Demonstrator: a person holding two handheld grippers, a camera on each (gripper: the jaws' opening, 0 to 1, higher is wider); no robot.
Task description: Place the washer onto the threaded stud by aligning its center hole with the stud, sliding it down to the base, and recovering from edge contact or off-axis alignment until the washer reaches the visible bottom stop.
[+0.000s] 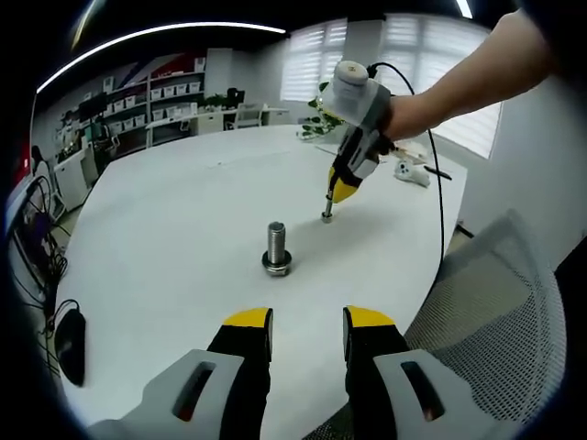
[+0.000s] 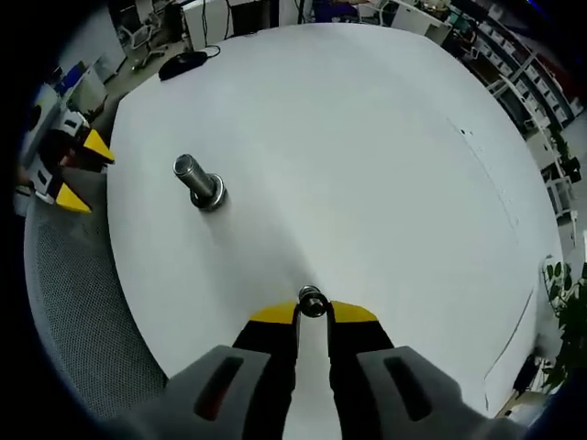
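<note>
A steel threaded stud (image 1: 276,247) stands upright on its wide base in the middle of the white table (image 1: 165,220); in the right gripper view the stud (image 2: 197,181) is at the upper left. My left gripper (image 1: 307,321) hangs open near the table's front edge, short of the stud, with nothing between its jaws. A hand holds my right gripper (image 1: 330,206) pointing down beyond and right of the stud. In its own view the right gripper (image 2: 313,313) is shut on a small metal washer (image 2: 312,301), low over the table and apart from the stud. The left gripper (image 2: 78,172) shows at the left edge.
A black mouse (image 1: 69,344) lies at the table's left edge; the same mouse (image 2: 183,62) shows at the top of the right gripper view. A grey mesh chair (image 1: 504,302) stands at the right edge. Small white items and a black cable (image 1: 408,171) lie at the far right.
</note>
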